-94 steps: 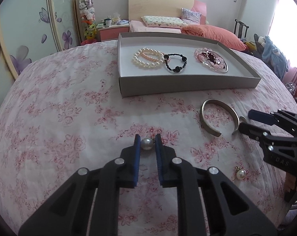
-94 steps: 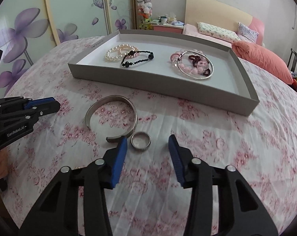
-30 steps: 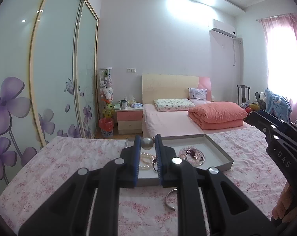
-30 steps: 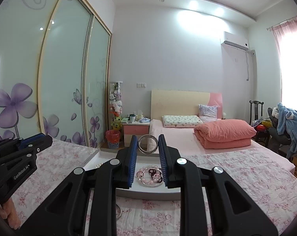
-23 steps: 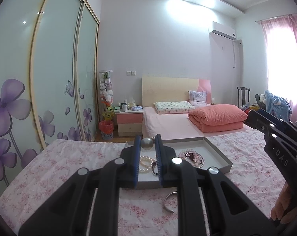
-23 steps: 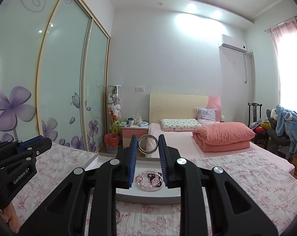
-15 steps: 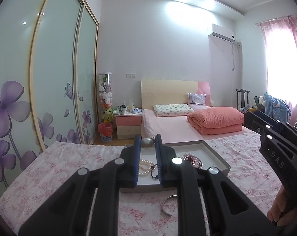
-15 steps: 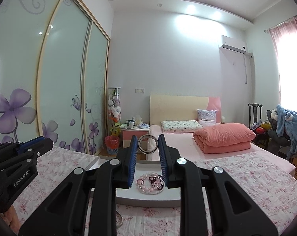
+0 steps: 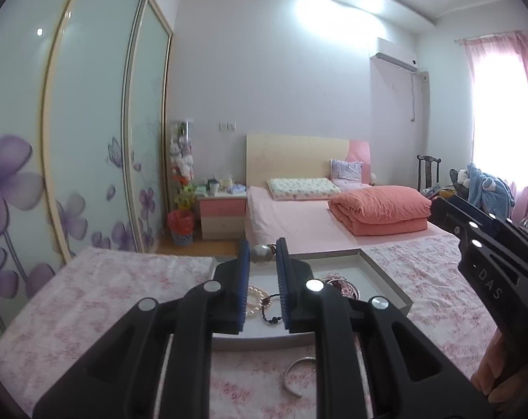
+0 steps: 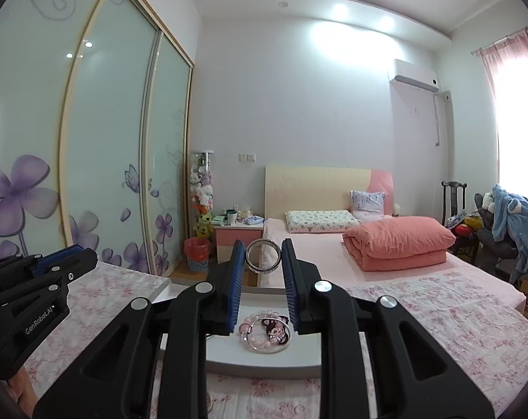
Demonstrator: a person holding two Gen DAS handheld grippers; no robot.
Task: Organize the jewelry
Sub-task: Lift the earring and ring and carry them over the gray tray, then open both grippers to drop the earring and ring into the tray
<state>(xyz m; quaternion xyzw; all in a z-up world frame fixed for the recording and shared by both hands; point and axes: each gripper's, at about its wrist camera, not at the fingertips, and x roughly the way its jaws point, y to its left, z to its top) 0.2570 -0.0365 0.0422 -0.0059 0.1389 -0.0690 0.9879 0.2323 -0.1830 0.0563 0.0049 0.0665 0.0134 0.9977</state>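
Observation:
My left gripper [image 9: 262, 255] is shut on a pearl earring [image 9: 261, 255], held in the air above the grey jewelry tray [image 9: 386, 272]. My right gripper [image 10: 263, 260] is shut on a silver ring [image 10: 263, 260], also raised above the tray [image 10: 264, 359]. In the tray lie a pearl bracelet [image 9: 255, 295], a black bead bracelet [image 9: 272, 309] and a pink bead bracelet with a silver bangle [image 10: 265, 331]. A silver cuff bangle [image 9: 297, 372] lies on the floral cloth in front of the tray.
The tray sits on a table with a pink floral cloth [image 9: 89, 296]. Behind are a bed [image 9: 316, 216], a nightstand [image 9: 222, 214] and sliding wardrobe doors [image 9: 89, 139]. The right gripper's body shows at the right of the left wrist view [image 9: 491, 269].
Both grippers closed on their items and lifted them from the cloth. In the last second both have drifted slightly, with the tray sliding a little lower in view.

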